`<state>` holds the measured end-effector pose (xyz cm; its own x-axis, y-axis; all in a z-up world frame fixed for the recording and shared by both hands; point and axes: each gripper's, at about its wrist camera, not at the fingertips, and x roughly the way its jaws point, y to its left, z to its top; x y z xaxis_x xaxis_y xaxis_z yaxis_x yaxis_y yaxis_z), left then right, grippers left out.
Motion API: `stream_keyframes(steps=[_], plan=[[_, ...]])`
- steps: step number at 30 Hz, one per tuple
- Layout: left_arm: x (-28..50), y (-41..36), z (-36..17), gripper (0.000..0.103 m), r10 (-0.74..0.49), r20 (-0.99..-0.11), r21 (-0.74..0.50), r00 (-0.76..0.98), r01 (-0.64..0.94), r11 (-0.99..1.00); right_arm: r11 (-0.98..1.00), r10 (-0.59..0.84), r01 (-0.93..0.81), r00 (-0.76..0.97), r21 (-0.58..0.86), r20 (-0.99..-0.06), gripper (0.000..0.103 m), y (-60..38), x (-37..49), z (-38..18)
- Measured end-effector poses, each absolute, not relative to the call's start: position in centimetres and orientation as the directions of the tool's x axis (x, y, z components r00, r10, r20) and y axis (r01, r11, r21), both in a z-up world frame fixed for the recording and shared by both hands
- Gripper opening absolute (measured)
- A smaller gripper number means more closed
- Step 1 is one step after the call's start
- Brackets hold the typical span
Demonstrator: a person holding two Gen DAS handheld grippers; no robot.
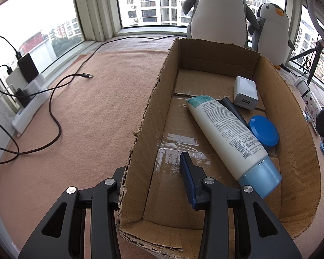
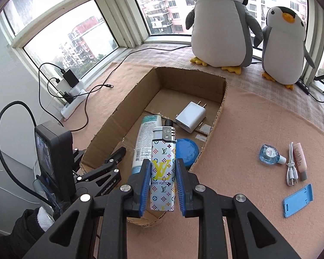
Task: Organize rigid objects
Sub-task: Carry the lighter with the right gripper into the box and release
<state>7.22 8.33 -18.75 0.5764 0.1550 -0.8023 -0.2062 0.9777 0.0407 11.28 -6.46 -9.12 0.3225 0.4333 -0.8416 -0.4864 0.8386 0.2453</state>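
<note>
Over the near end of the cardboard box, the right gripper holds a white lighter printed with coloured monograms, its jaws pressed narrow against both long sides and the metal head pointing away. Down inside the box lie a white lotion tube with a pale blue cap, a round blue lid, a white USB charger and a dark item I cannot make out, partly under the tube. The left gripper straddles the box's left wall, jaws closed on the cardboard, 1 finger inside and 1 outside. On the peach cloth covering the table, right of the box, sit a small blue eye-drop bottle, a coiled white cable, a pink tube and a blue phone stand. Behind the box, 2 plush penguins stand by the window. At the left, a white power strip has chargers and black cables plugged in.
</note>
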Motion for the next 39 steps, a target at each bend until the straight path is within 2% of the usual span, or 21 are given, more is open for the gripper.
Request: stream_keyframes(steps=[23,25,26,27,39], plan=[[7.2,8.3,-18.8,0.039,0.155,-0.802,0.041,0.577,-0.206,0.978,0.841,0.399,-0.498,0.311,0.209,-0.863,0.022,-4.6,11.8,-11.1],[7.2,8.3,-18.8,0.039,0.155,-0.802,0.041,0.577,-0.206,0.978,0.844,0.397,-0.495,0.319,0.206,-0.861,0.032,-4.7,11.9,-10.9],[7.2,8.4,-18.8,0.039,0.155,-0.802,0.04,0.576,-0.206,0.978,0.845,0.397,-0.495,0.325,0.204,-0.858,0.042,-4.7,11.8,-10.8],[7.2,8.3,-18.8,0.039,0.155,-0.802,0.041,0.577,-0.206,0.978,0.845,0.397,-0.496,0.331,0.201,-0.856,0.047,-4.8,11.8,-10.7],[7.2,8.4,-18.7,0.039,0.155,-0.802,0.042,0.577,-0.206,0.978,0.849,0.398,-0.49,0.349,0.196,-0.848,0.048,-5.7,11.7,-9.8]])
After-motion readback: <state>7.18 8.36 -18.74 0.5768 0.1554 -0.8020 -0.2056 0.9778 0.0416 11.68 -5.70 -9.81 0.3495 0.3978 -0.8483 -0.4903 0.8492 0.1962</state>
